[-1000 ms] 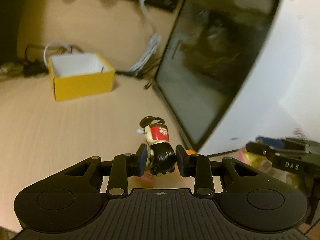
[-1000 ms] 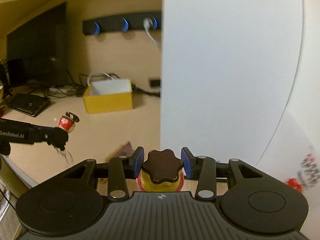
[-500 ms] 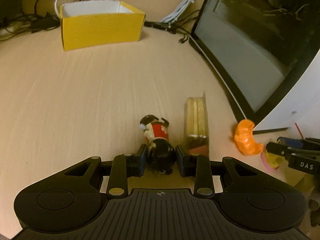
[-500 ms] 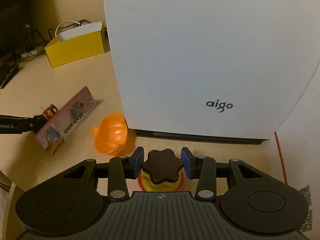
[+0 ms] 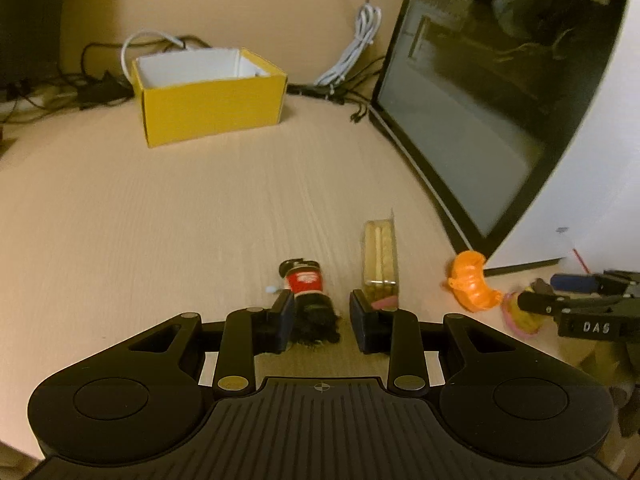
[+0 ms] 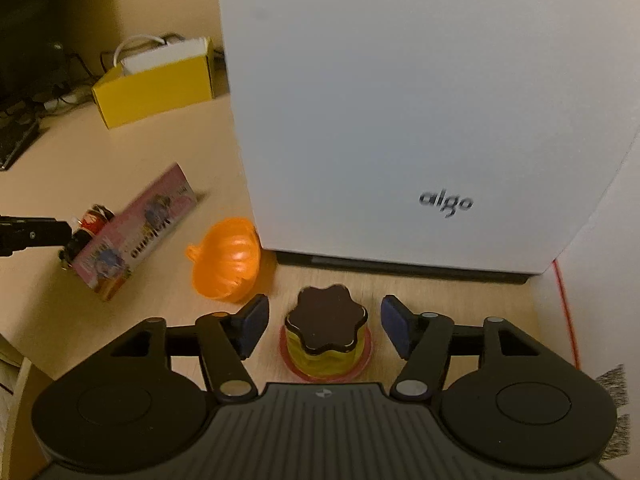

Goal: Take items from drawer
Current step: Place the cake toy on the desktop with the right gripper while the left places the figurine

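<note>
Toys on desk (image 5: 160, 220) (pale wood)

The left claw (image 5: 320, 316) points downward, jaws partly apart, its left pad touching what lies between them. The right claw (image 6: 325, 326) also tilts downward, jaws opening, pads pressing nothing.

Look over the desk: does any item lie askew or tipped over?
Yes. The small doll lies flat on its side between the left gripper's fingers, and the snack packet stands on its long edge. The pudding toy sits upright.

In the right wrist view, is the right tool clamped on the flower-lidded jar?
No: the flower-lidded jar stands between the opening right tool, gaps on both sides.
</note>
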A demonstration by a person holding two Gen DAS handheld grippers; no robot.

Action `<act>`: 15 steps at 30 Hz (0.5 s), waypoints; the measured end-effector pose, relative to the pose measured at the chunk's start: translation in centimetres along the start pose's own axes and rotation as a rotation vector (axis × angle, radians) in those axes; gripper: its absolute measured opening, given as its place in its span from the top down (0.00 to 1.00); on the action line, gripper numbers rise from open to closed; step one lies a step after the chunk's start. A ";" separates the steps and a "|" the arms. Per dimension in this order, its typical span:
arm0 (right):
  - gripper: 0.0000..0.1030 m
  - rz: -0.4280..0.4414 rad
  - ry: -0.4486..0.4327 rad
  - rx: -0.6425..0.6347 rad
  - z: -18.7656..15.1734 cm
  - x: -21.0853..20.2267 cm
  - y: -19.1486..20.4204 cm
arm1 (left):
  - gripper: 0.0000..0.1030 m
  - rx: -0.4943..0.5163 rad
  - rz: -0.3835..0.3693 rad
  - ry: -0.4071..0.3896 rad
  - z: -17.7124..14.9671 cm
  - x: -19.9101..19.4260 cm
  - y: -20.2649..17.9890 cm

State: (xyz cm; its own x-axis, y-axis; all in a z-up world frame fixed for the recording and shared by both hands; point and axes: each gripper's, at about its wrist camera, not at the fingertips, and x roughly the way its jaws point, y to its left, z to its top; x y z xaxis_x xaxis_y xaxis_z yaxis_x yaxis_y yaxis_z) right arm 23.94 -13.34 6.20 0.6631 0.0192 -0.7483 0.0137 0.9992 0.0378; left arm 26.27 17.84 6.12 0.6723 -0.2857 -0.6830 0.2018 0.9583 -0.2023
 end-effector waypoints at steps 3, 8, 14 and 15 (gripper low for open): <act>0.24 -0.002 -0.052 0.001 -0.1 -2.2 0.3 | 0.68 0.027 -0.037 -0.022 -0.6 -2.3 -0.4; 0.09 0.013 -0.119 -0.002 -1.6 -5.8 1.0 | 0.68 0.119 -0.168 0.039 -2.8 -4.4 -2.2; 0.00 0.018 -0.165 0.004 -5.4 -8.6 1.9 | 0.68 0.247 -0.256 0.222 -7.8 -3.2 -4.6; 0.00 0.023 -0.139 0.012 -6.0 -8.5 1.8 | 0.68 0.257 -0.264 0.260 -8.7 -2.8 -4.9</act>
State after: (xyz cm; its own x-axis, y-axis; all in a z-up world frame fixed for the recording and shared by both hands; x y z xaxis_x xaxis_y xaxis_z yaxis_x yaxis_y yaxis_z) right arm 13.88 -11.48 8.67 0.7608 0.0361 -0.6480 0.0058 0.9980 0.0623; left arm 17.26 13.91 2.92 0.3795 -0.4794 -0.7913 0.5346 0.8117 -0.2353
